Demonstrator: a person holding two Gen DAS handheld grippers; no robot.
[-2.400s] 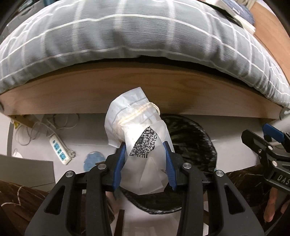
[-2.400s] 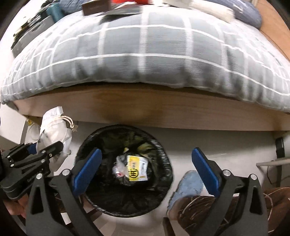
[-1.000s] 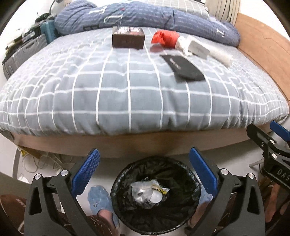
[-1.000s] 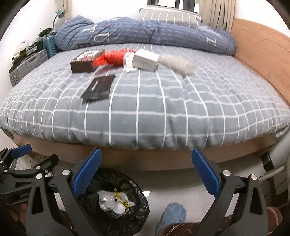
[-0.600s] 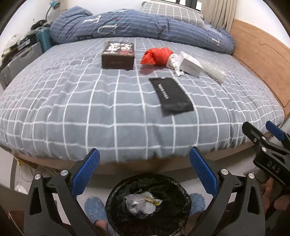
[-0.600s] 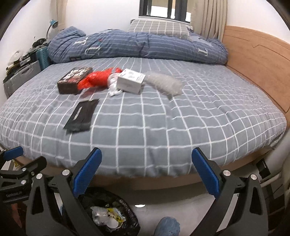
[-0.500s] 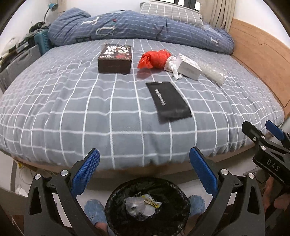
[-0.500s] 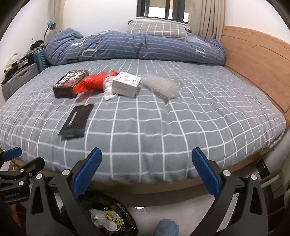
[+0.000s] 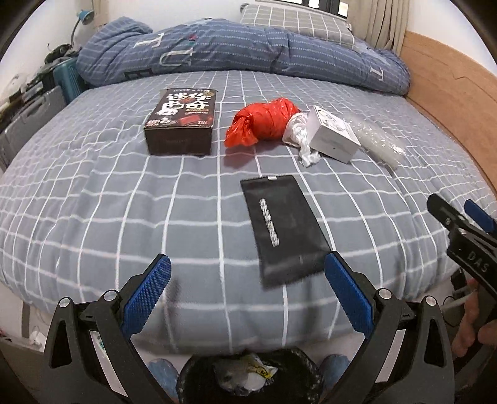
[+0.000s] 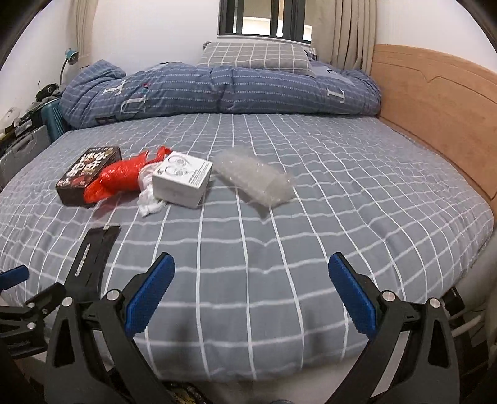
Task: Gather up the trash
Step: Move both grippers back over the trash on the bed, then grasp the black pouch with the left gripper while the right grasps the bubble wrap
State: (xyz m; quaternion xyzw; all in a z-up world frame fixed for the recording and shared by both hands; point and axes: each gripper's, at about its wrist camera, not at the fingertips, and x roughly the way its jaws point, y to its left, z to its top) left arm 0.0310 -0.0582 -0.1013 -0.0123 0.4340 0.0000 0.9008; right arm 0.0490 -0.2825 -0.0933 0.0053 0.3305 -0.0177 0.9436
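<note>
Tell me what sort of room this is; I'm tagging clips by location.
A bedroom, most likely: a bed with a checked sheet, a rolled duvet and a pillow under a curtained window.

The left gripper (image 9: 247, 290) hangs wide open above the bed (image 9: 124, 199) edge – a flat black pouch (image 9: 284, 230) lies just ahead, with a dark box (image 9: 181, 122), red bag (image 9: 264, 121) and white box (image 9: 334, 138) farther back; the black-lined bin (image 9: 248, 377) sits below

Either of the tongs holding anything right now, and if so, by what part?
Nothing is held. The left tongs and right tongs both stand open and empty above the bed; the black pouch lies untouched on it.
</note>
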